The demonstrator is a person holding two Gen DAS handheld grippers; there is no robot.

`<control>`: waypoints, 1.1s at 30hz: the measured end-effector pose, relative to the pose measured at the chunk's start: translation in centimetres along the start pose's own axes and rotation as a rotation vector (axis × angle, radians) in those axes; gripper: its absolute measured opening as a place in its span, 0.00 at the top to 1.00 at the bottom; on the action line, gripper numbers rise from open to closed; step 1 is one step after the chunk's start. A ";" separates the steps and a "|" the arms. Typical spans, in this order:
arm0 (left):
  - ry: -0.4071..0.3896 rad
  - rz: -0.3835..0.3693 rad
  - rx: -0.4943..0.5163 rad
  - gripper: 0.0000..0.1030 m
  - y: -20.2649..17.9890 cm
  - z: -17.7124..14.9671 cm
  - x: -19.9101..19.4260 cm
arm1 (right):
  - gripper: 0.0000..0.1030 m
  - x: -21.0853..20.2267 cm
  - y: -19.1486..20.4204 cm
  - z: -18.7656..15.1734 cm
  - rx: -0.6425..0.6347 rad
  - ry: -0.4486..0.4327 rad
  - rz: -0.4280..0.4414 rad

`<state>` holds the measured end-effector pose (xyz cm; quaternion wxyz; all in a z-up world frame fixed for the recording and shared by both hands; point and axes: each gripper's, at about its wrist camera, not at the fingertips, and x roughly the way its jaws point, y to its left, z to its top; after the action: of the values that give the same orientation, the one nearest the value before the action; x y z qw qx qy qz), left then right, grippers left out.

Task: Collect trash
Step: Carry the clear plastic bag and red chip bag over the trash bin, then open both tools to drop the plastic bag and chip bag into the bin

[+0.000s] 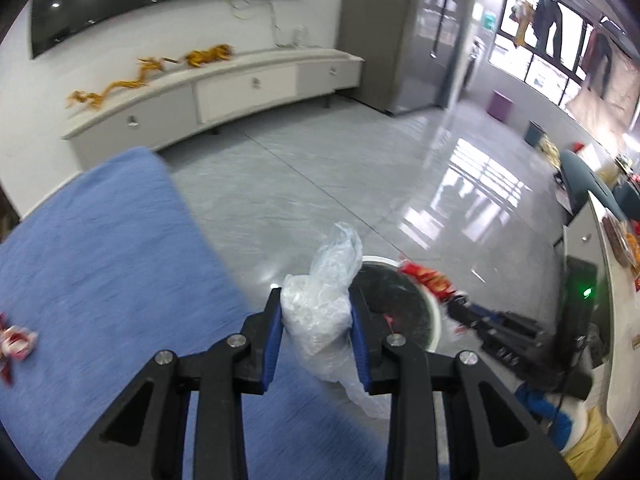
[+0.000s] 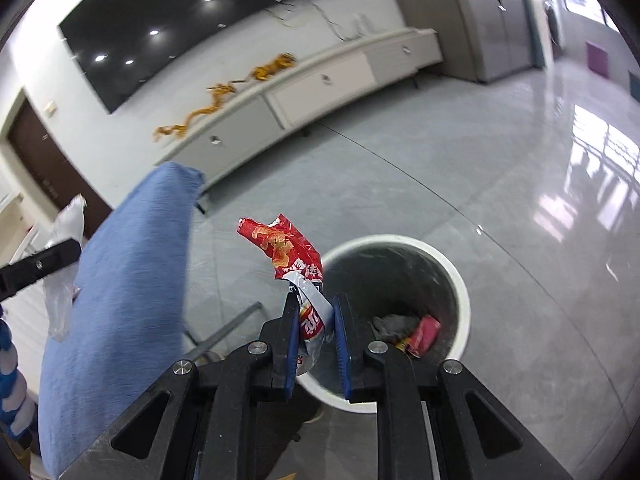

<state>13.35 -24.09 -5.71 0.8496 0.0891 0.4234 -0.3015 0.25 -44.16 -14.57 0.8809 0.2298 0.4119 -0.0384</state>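
My left wrist camera looked forward and down along my left fingers (image 1: 280, 320), close above the blue cushion (image 1: 100, 260), facing the white cabinet (image 1: 224, 88) along the far wall. My right wrist camera looked steeply down along my right fingers (image 2: 342, 340) from just above the white bin (image 2: 460, 280), tilted toward that same wall. Both views shared the bin (image 1: 436, 320), the cushion (image 2: 132, 280), the cabinet (image 2: 320, 80), the dark screen (image 2: 192, 12) and the grey floor (image 1: 320, 184)
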 end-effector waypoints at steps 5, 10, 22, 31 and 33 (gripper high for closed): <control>0.032 -0.035 0.016 0.71 -1.7 1.3 3.8 | 0.85 2.3 -2.3 0.1 0.044 0.041 -0.047; 0.062 -0.109 0.013 0.64 -3.1 2.2 6.4 | 0.80 4.0 -3.1 0.2 0.067 0.067 -0.080; 0.047 -0.128 0.000 0.42 -3.5 1.7 5.8 | 0.51 4.4 -4.3 -0.5 0.128 0.087 -0.135; -0.061 0.041 -0.030 0.40 -0.7 -1.2 0.0 | 0.43 1.0 -0.5 0.0 0.067 0.016 -0.161; -0.081 0.079 -0.037 0.35 0.0 -2.1 -1.3 | 0.41 0.1 0.5 0.2 0.051 0.000 -0.166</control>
<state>11.38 -22.67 -6.02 0.8789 0.0776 0.3904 -0.2630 0.58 -43.77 -14.38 0.8685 0.2172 0.4286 -0.1220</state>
